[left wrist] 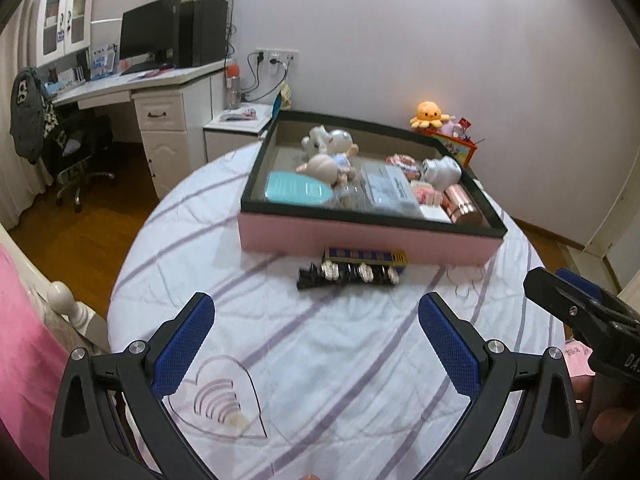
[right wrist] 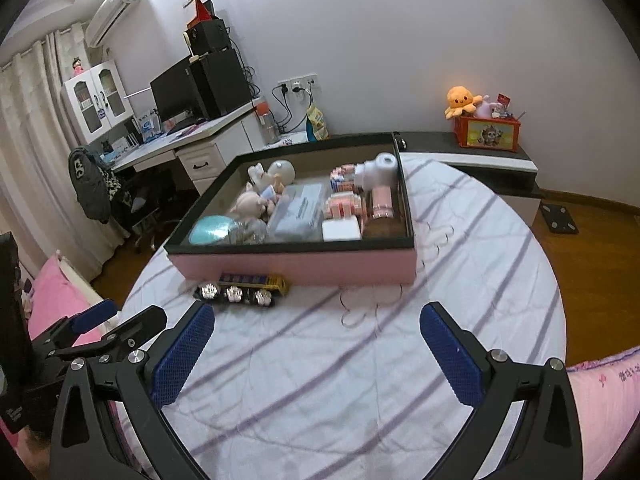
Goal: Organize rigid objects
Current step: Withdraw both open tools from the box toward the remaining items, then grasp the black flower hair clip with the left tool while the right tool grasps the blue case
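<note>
Left claw (left wrist: 316, 332) was spread wide with nothing between its blue pads (left wrist: 184, 344). It hung over the striped bed cover (left wrist: 320, 380). Straight ahead of this claw, a bit to the right, lay the toy train (left wrist: 354, 266). The train was tipped on its side, so its silver wheels faced the claw. Its long side ran left to right, across the way the claw pointed. It sat just beside the front wall of the pink box (left wrist: 360, 240), maybe touching it. The train looked black underneath, with a blue and yellow body. It was hard and long and thin. Other toys, a teal lid and a shiny can already lay in the box. Far to the right, the tip of the right claw (left wrist: 560, 300) poked into view.

Right claw (right wrist: 316, 332) was spread wide too and held nothing. From this claw the toy train (right wrist: 244, 290) lay ahead and off to the left, close to the pink box (right wrist: 296, 266). The left claw (right wrist: 116, 318) showed low on the left, nearer to the train's side of the bed.

I think the left claw was the better one for the job, since the train lay almost in front of it. The claw would likely need to close across the thin middle of the train, then lift it over the black rim into the box.
</note>
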{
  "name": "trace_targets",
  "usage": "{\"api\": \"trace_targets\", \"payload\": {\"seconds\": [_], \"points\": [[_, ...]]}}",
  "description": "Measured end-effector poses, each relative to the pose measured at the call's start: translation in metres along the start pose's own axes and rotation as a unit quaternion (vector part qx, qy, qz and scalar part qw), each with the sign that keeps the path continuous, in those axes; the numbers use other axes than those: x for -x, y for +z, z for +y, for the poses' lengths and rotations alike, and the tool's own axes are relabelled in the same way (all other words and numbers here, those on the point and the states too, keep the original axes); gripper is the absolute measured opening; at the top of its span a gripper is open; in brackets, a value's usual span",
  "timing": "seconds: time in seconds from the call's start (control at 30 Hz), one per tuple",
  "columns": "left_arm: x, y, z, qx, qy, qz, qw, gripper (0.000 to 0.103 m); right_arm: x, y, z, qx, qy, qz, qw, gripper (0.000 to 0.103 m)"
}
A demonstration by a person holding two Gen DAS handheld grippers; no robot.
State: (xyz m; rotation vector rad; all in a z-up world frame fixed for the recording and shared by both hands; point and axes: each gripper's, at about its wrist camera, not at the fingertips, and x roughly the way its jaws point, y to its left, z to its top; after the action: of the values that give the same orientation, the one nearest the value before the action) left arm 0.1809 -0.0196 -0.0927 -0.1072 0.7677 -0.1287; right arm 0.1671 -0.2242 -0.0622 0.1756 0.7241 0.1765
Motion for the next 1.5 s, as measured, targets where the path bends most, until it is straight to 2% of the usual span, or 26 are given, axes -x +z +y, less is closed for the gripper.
{"api": "trace_targets", "payload": {"seconds": [0.53,0.8,1.2,1.3,1.37,1.5], "points": [[-0.004,-0.005,-0.008,-0.006,-0.003,0.010,0.9999,0.103,0.004,-0.005,-0.006,-0.002,-0.006,0.002,1.000,0.103],[-0.037,-0.002,-0.023,-0.013,-0.014,0.034,0.9992,0.103,-0.005,-0.005,-0.019,-0.011,-0.015,0.009,1.000,0.103],[-0.103,0.007,-0.033,-0.015,0.007,0.076,0.9970,0.103,-0.039,-0.003,-0.040,-0.027,-0.019,0.035,0.999,0.103],[-0.110,0.012,-0.034,-0.018,0.020,0.077,0.9966,0.103,-0.046,-0.003,-0.042,-0.027,-0.018,0.041,0.999,0.103],[-0.113,0.013,-0.033,-0.018,0.025,0.080,0.9963,0.096,-0.050,-0.003,-0.041,-0.027,-0.016,0.045,0.999,0.103],[-0.109,0.013,-0.027,-0.014,0.012,0.075,0.9970,0.096,-0.055,-0.002,-0.034,-0.020,-0.013,0.051,0.998,0.103]]}}
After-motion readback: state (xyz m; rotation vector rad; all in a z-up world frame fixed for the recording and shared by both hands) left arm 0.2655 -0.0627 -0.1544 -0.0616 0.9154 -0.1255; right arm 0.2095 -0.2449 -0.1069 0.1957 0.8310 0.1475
